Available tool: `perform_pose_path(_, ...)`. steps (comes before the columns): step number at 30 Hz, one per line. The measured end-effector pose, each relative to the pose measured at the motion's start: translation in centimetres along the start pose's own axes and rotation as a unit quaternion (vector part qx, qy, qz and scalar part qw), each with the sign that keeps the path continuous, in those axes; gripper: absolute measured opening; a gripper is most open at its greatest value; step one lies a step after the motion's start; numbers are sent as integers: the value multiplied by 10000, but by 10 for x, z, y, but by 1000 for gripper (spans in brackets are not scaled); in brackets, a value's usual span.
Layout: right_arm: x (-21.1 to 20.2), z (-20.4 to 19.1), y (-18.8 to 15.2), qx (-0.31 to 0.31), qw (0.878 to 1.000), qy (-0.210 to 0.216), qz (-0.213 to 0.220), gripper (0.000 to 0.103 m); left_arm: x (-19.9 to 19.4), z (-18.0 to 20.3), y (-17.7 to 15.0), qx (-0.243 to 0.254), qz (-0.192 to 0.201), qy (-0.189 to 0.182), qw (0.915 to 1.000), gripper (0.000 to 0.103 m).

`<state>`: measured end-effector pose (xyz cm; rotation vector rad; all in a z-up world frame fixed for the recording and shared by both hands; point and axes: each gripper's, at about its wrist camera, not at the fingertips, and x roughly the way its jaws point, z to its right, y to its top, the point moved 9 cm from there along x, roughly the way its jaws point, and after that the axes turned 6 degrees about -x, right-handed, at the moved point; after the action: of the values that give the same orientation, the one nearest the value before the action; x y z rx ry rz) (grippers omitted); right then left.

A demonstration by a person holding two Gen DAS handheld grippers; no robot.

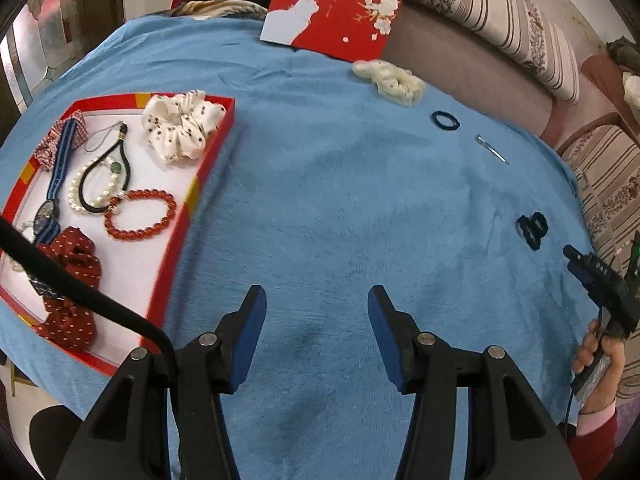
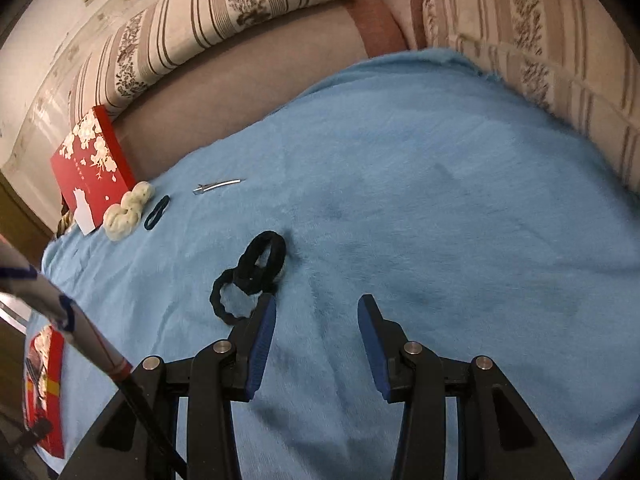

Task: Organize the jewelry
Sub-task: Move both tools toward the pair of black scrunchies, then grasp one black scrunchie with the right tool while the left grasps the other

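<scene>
A red box (image 1: 208, 168) with a white floor lies at the left on the blue blanket. It holds a white dotted scrunchie (image 1: 182, 126), a red bead bracelet (image 1: 140, 214), a pearl bracelet (image 1: 94, 188), a watch and red dotted scrunchies (image 1: 72, 276). My left gripper (image 1: 317, 304) hangs open over bare blanket, right of the box, with nothing between its fingers. Black hair ties (image 2: 250, 276) lie just left of my right gripper (image 2: 317, 312), which is open and holds nothing. Farther back lie a thin black hair tie (image 2: 157, 212), a silver clip (image 2: 218, 186) and a cream scrunchie (image 2: 128, 210).
The red box lid (image 1: 336, 8) with white blossoms leans at the blanket's far edge against a striped sofa (image 2: 240, 12). A person's hand (image 1: 596, 360) holds the right gripper at the right edge of the left wrist view. A black cable (image 1: 80, 292) crosses over the box.
</scene>
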<state>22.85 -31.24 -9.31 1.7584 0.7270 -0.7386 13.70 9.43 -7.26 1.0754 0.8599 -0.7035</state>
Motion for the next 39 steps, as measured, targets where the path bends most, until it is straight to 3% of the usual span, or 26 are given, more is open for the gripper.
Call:
perform_pose_path(5, 27, -21, -2, -153, 9987, 426, -235, 46, 11, 4, -1, -2, -58, 12, 10000, 51)
perform_pose_path(8, 39, -35, -9, -477, 9975, 371, -359, 46, 18, 6, -3, 18, -110, 68, 9999, 51)
perform_pose_path(10, 40, -41, -10, -693, 9966, 302, -320, 34, 21, 7, -4, 27, -133, 104, 9999, 51)
perform_pose_path(11, 39, -50, -13, -721, 9946, 627, -414, 21, 23, 8, -5, 31, -149, 126, 9998, 51)
perform_pose_path(12, 38, -60, -16, -681, 9919, 946, -509, 18, 25, 8, -5, 33, -163, 133, 9998, 51)
perform_pose_path(15, 19, -105, -36, -853, 9643, 2341, -892, 18, 26, 14, -8, 94, -188, 117, 9997, 51)
perform_pose_path(16, 8, -120, -43, -898, 9466, 2918, -1035, 23, 25, 15, -8, 119, -180, 105, 9997, 51)
perform_pose_path(17, 2, -127, -44, -832, 9389, 3173, -1047, 43, 24, 16, -8, 145, -167, 99, 9997, 51)
perform_pose_path(18, -3, -127, -43, -821, 9378, 3225, -990, 55, 23, 17, -8, 170, -150, 91, 9997, 51)
perform_pose_path(19, -6, -119, -38, -791, 9477, 2988, -800, 60, 22, 19, -7, 196, -133, 81, 9997, 51)
perform_pose_path(22, -1, -75, -15, -406, 9814, 1859, -269, 60, 22, 30, -2, 270, -110, -25, 9996, 51)
perform_pose_path(24, 9, -45, -3, 18, 9916, 1286, -124, 59, 24, 43, 3, 378, -95, -102, 9992, 51)
perform_pose_path(26, 24, -23, 4, 287, 9960, 840, -137, 52, 27, 58, 8, 472, -94, -210, 9986, 51)
perform_pose_path(31, 45, -34, 11, 15, 9972, 729, -172, 48, 37, 103, 20, 652, -92, -475, 9967, 51)
perform_pose_path(32, 50, -40, 13, -121, 9972, 715, -166, 44, 41, 114, 22, 706, -101, -522, 9961, 51)
perform_pose_path(35, 63, -50, 7, -472, 9968, 517, -389, 8, 55, 144, 27, 921, -145, -527, 9943, 51)
perform_pose_path(39, 54, -45, 11, -622, 9972, 285, -288, 7, 82, 190, 30, 1274, -293, -574, 9898, 51)
